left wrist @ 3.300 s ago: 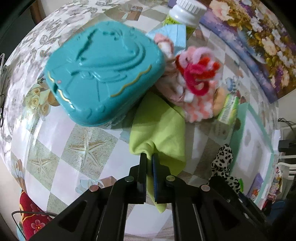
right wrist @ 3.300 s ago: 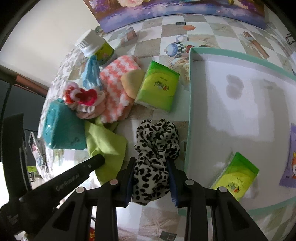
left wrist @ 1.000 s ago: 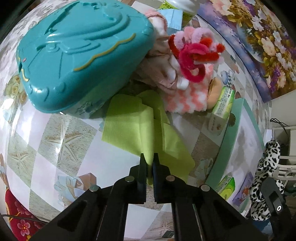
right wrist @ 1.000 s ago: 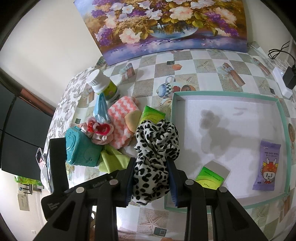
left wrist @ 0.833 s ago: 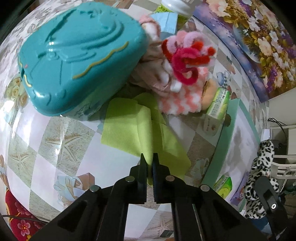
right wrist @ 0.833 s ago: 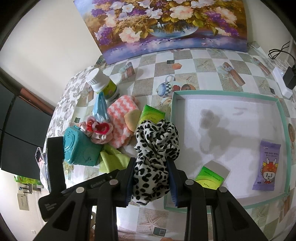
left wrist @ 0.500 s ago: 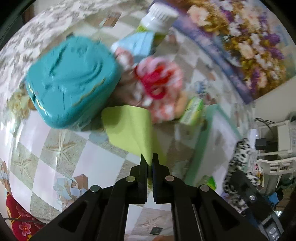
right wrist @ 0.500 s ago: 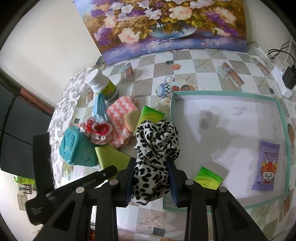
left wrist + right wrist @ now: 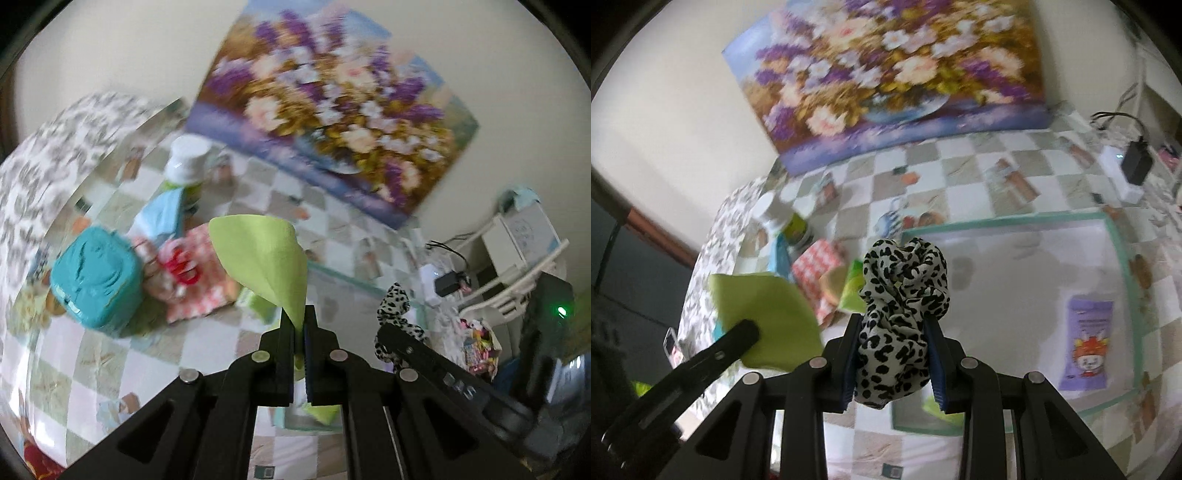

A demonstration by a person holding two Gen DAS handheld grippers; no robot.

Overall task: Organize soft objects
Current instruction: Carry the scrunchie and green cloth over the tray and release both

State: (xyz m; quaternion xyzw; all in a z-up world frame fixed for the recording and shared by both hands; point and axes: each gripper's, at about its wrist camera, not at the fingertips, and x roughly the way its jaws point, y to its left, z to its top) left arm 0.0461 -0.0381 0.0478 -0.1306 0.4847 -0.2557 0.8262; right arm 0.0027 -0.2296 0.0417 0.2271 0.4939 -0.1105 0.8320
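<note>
Aloft, smooth green cloth (image 9: 266,258), crumpled scrunchie (image 9: 903,295)

Two claw-mounted fisheye views, raised above the table (image 9: 110,354)

Each is aimed forward and downward from close range; the flower painting (image 9: 886,77), teal-rimmed tray (image 9: 1123,266) and white-capped bottle (image 9: 188,158) are shared.

Left tongs (image 9: 299,325): matte black plastic, two flat narrow fingers (image 9: 286,332), blue lining on inner face of one. Angular black linkage arms fanned out behind, triangular cut-outs. Round silver screw heads (image 9: 260,356) at pivots, four in row.

Right tongs (image 9: 894,343): same black build, blue pads (image 9: 932,354) on inner faces. Silver screws (image 9: 967,362) at joints, hollow strut frames below.

Seen from left wrist view, right unit body black, boxy, small green light (image 9: 561,310) lit. No skin or sleeve visible.
</note>
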